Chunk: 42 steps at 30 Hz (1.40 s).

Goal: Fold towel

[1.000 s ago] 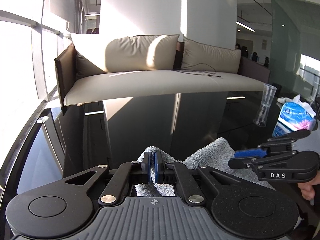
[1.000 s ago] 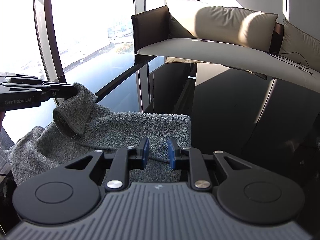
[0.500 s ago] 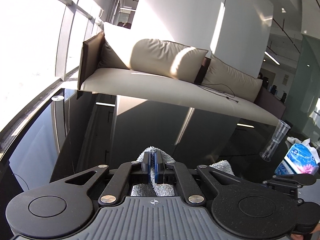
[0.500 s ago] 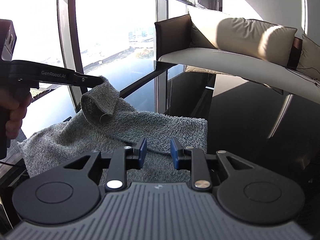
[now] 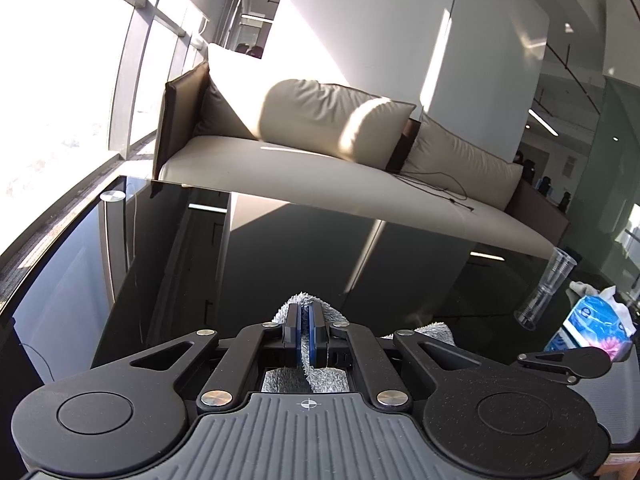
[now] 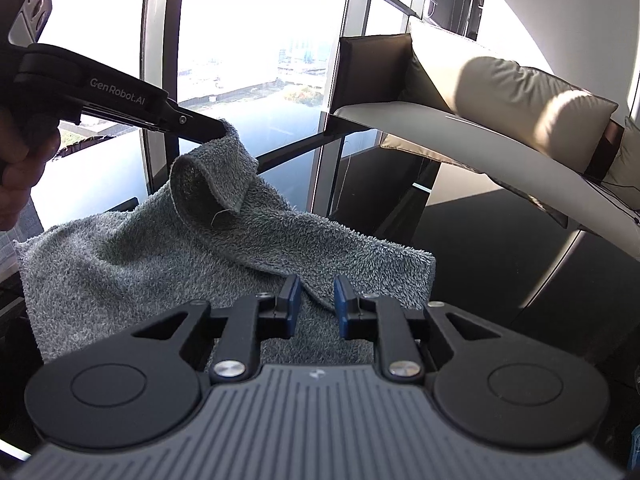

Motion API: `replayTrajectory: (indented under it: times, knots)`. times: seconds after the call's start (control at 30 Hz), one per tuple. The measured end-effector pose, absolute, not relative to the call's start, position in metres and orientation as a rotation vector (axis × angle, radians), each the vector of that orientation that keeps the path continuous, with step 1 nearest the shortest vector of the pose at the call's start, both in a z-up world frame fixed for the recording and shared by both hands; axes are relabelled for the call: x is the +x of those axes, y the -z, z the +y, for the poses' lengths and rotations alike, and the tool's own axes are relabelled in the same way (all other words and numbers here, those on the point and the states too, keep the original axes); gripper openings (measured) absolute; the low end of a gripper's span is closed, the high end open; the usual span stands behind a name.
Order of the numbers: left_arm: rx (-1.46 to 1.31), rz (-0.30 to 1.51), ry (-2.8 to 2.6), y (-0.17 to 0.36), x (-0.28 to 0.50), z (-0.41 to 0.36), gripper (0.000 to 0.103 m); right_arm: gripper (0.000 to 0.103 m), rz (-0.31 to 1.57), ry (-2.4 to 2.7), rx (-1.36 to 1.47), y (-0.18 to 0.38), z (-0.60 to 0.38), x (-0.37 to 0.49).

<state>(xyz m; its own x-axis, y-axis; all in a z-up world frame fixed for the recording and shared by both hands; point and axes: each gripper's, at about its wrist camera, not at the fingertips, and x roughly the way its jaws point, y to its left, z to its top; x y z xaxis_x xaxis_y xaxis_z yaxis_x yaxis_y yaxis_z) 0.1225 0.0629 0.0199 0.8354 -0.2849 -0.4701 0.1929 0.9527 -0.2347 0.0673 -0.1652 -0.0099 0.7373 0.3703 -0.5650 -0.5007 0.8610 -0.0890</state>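
The left hand-held gripper (image 5: 306, 332) is clamped on a raised fold of grey towel (image 5: 324, 378) above the black glass bench (image 5: 160, 260). Far right stand clear plastic cups (image 5: 546, 288) beside a blue tissue pack (image 5: 592, 324).

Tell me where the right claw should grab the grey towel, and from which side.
Probably the raised ridge of the towel lying between the right claw, whose jaws are closing. Come from above and behind: the fold stands proud there, while the left claw lifts the far corner.
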Motion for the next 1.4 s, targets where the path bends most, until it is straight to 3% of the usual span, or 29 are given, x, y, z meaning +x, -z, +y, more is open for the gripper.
replayTrajectory:
  times: [0.03, 0.27, 1.4]
  knots:
    - [-0.182, 0.525, 0.255, -0.02, 0.123, 0.063, 0.003, 0.011, 0.562, -0.474, -0.242, 0.01, -0.165, 0.069]
    - [-0.187, 0.527, 0.251, -0.019, 0.124, 0.061, 0.003, 0.002, 0.51, -0.432, -0.203, 0.001, -0.171, 0.08]
    - [-0.221, 0.568, 0.196, -0.01, 0.124, 0.056, 0.004, 0.003, 0.387, -0.287, -0.143, -0.01, -0.178, 0.161]
